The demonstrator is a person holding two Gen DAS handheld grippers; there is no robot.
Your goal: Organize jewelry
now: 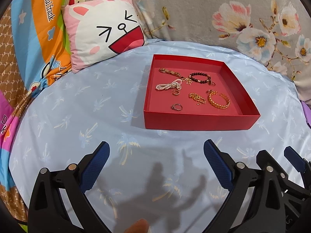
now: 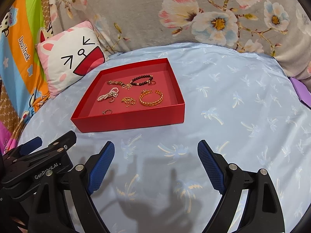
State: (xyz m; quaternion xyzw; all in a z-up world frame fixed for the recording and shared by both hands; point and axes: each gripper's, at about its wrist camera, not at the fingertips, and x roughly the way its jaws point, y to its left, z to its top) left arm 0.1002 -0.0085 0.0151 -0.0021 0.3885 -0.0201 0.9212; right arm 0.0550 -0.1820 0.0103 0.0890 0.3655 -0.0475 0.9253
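Note:
A shallow red box (image 1: 200, 121) (image 2: 128, 123) lies on the pale blue bedsheet. Inside it are a gold cuff bracelet (image 1: 219, 101) (image 2: 151, 98), a dark bead bracelet (image 1: 200, 77) (image 2: 141, 80), a pearl strand (image 1: 168, 85) (image 2: 107, 95), a gold link band (image 1: 169, 71) (image 2: 114, 82), a tangled gold chain (image 1: 197, 98) (image 2: 128, 101) and small rings (image 1: 176, 107) (image 2: 107, 111). My left gripper (image 1: 156, 151) hovers open over bare sheet, short of the box's front wall. My right gripper (image 2: 156, 150) is open too, nothing between its blue pads, with the box ahead to its left.
A pink and white cartoon pillow (image 1: 103, 31) (image 2: 68, 58) leans left of the box. A grey floral blanket (image 1: 233, 15) (image 2: 175, 15) rises behind. Striped colourful bedding (image 1: 35, 38) runs along the left. A purple item (image 2: 300, 91) sits at the right edge.

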